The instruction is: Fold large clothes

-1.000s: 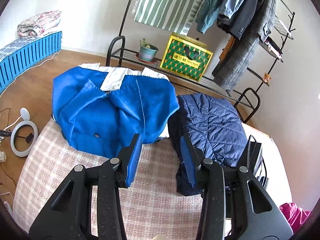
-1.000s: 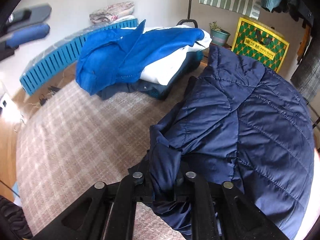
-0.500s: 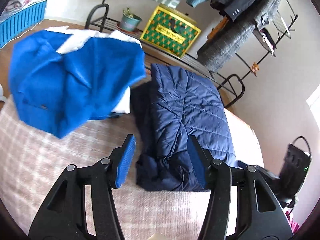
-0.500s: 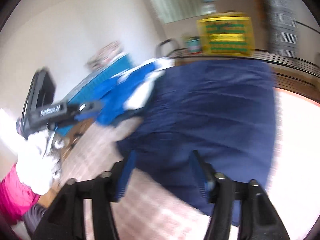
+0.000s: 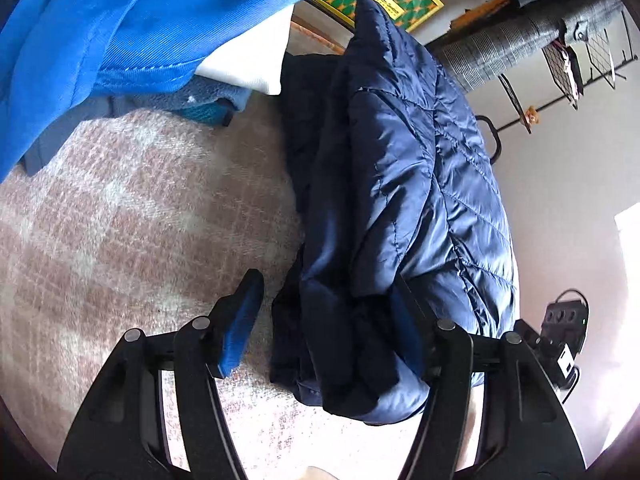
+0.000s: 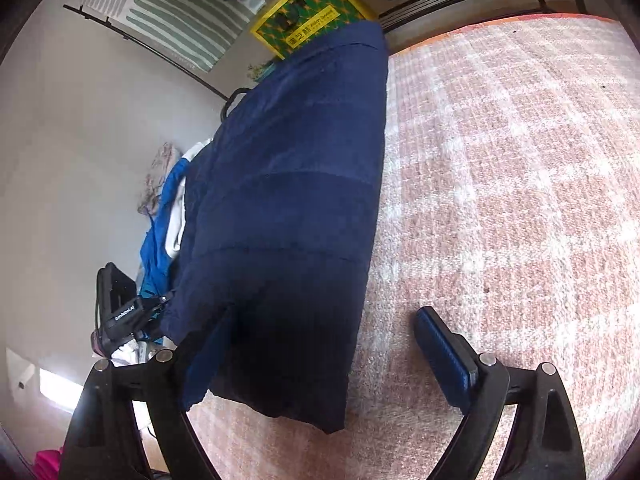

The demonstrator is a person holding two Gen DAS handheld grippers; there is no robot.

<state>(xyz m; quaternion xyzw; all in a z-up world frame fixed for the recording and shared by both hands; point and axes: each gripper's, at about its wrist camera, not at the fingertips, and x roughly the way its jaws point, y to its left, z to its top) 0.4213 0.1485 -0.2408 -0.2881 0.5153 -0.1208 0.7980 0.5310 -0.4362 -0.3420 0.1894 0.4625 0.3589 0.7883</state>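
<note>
A folded navy quilted jacket (image 5: 420, 184) lies on the pink checked blanket (image 5: 132, 216). My left gripper (image 5: 328, 320) is open, its jaws straddling the jacket's near end, with the right finger under the fabric edge. In the right wrist view the jacket (image 6: 288, 208) lies lengthwise on the blanket (image 6: 520, 184). My right gripper (image 6: 316, 344) is open around the jacket's near edge; the left finger is partly hidden under the cloth. The left gripper's body (image 6: 120, 312) shows beyond the jacket.
A pile of folded clothes topped by a bright blue garment (image 5: 132, 28) sits at the upper left. A clothes rack (image 5: 560, 40) with hanging clothes and a yellow-green box (image 6: 304, 24) stand behind. A black device (image 5: 564, 320) lies at the right.
My right gripper let go of the jacket's corner, opened and swung round to its other side. My left gripper moved right and forward, down to the jacket's near end.
</note>
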